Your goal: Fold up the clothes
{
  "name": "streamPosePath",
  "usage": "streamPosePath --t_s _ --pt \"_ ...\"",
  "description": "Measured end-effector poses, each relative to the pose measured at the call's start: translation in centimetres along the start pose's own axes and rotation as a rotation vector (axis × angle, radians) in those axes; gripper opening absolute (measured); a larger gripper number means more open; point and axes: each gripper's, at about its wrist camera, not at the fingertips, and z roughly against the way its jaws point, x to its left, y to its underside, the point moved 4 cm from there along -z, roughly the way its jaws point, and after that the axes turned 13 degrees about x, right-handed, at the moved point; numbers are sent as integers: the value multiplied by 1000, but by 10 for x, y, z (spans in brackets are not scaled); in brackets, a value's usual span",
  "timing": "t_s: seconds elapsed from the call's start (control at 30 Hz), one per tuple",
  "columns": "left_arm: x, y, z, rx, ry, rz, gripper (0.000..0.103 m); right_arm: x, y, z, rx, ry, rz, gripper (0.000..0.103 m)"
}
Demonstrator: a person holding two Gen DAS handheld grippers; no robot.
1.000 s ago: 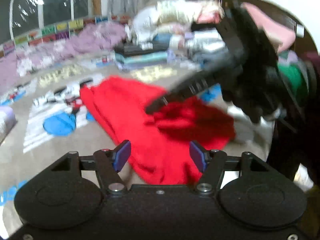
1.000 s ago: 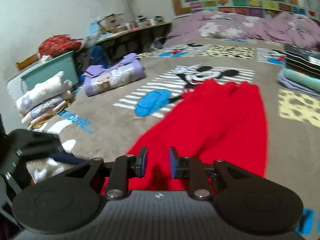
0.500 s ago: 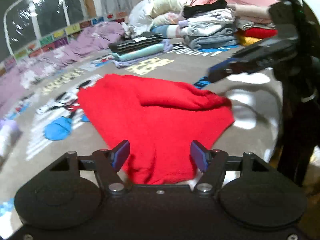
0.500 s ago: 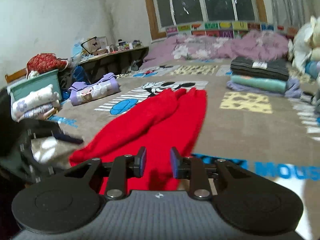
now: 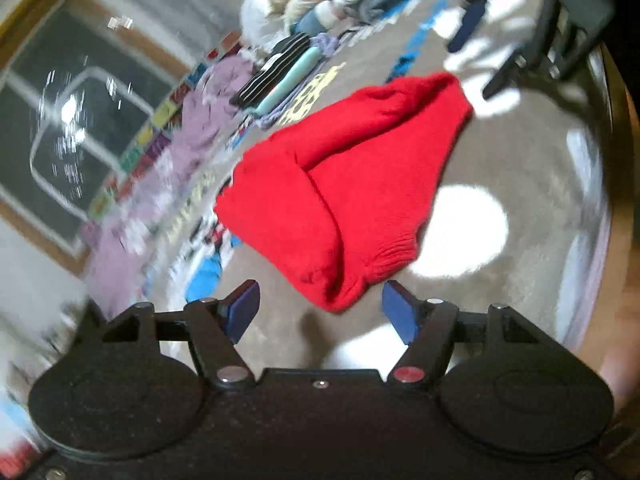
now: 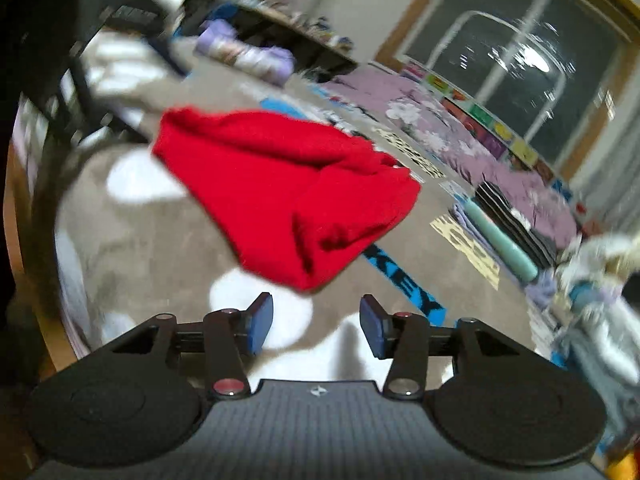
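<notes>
Sweater (image 5: 340, 184), red and doubled over, lies on the patterned carpet (image 5: 520, 152) just ahead of both grippers, long axis running away from them, ribbed end nearest the left gripper (image 5: 320, 312); right gripper (image 6: 316, 320) similarly close, jaws of both spread, empty.

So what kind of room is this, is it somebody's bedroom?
Probably a bedroom or living room at home. A red sweater lies on a cartoon-print blanket, folded clothes are stacked nearby, and there is a big dark window.
</notes>
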Motion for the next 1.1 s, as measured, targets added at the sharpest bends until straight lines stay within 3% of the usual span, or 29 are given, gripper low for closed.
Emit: streamPosePath --t_s 0.13,0.37,0.57,0.63,0.73,0.83,0.87,1.0,1.1 --pt "-3 2 -5 -10 -44 -35 68 17 -3 -7 22 73 136 49" --pt "-7 -3 -9 -31 -115 -25 69 26 -18 -26 -13 151 202 49" --pt "-8 -1 -8 -38 -146 -45 68 27 -14 -25 -29 147 209 49" --pt "-8 -4 -9 -37 -159 -40 68 26 -16 -28 -39 138 202 44" --pt "-4 -5 -12 -26 -153 -1 68 30 -18 -29 -51 141 193 28" --pt "3 -4 -14 2 -112 105 68 34 -19 -29 -61 155 192 25" --pt "4 -3 -13 7 -103 125 65 33 -19 -29 -59 151 186 25" --pt "-3 -4 -12 36 -68 130 27 30 -19 -28 -52 117 152 20" --pt "-6 -6 -10 36 -68 145 18 27 -19 -27 -46 88 125 18"
